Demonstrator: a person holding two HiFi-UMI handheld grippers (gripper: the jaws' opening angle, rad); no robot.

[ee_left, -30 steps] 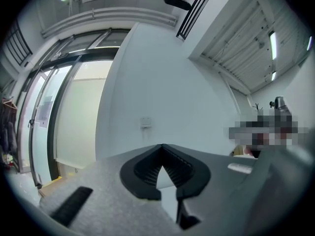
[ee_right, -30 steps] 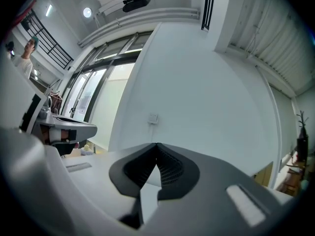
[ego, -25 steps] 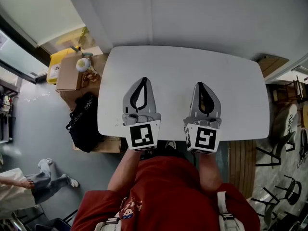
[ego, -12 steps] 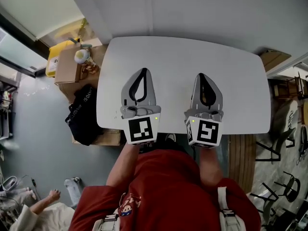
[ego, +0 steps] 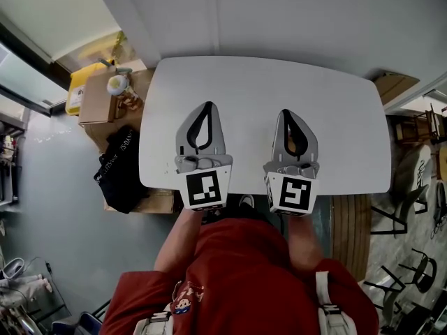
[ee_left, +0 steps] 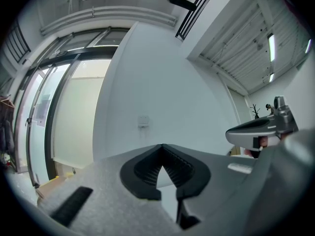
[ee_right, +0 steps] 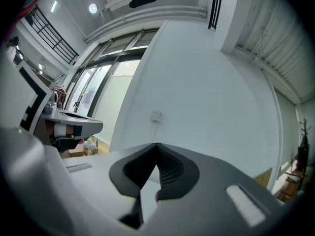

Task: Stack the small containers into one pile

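Note:
No small containers show in any view. The white table [ego: 265, 89] is bare in the head view. My left gripper [ego: 207, 106] hovers over the table's near left part, its jaws shut with nothing between them. My right gripper [ego: 286, 113] hovers beside it on the right, also shut and holding nothing. In the left gripper view the closed tips [ee_left: 161, 147] point toward a white wall, and the right gripper [ee_left: 261, 129] shows at the right edge. In the right gripper view the closed tips [ee_right: 156, 145] face the same wall, with the left gripper [ee_right: 74, 124] at the left.
Left of the table stand cardboard boxes [ego: 98, 103], a yellow case [ego: 78, 86] and a black bag [ego: 122, 162]. A wooden pallet [ego: 353, 232] and dark chairs [ego: 419, 208] lie to the right. A white wall [ego: 293, 12] runs behind the table.
Both grippers stay shut and almost still; the right one has edged slightly left. A person on the floor at lower left has passed out of the head view.

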